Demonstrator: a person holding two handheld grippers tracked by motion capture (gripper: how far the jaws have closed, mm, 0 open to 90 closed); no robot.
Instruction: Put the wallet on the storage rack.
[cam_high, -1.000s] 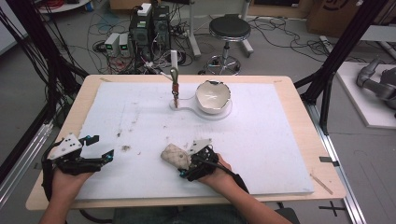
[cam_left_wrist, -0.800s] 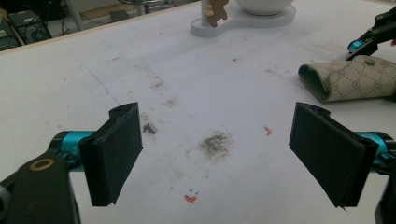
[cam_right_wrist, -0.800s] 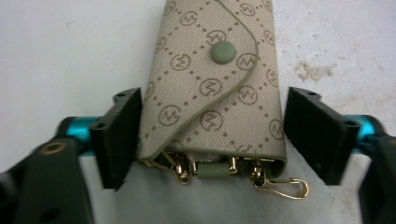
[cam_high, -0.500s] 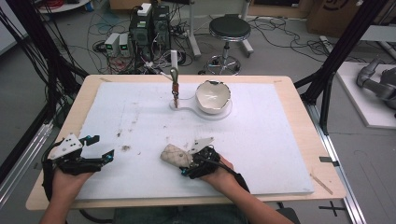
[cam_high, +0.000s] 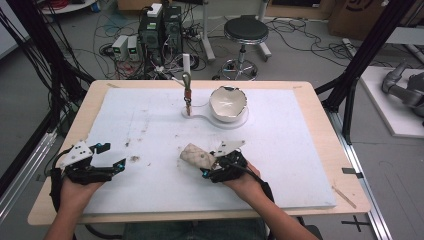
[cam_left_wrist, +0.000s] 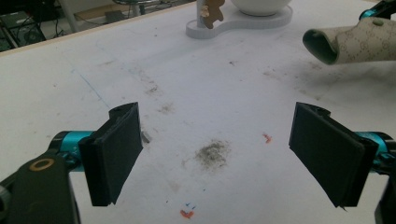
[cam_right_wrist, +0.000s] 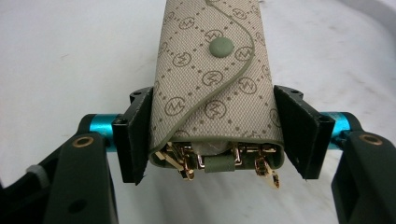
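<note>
White table mat (cam_high: 280, 165) carries a white bowl (cam_high: 228, 102) on its stand w/ a small hook post (cam_high: 187, 92) at the far middle. Near the front edge, right gripper (cam_high: 212, 167) has just closed its jaws onto the beige patterned key case (cam_high: 196, 156), pads pressing both sides, gold hooks (cam_right_wrist: 187, 161) poking out the near end, case sitting a bit above the mat. Left gripper (cam_high: 107, 161) is at front left, well apart from the case, jaws spread wide w/ nothing between them.
</note>
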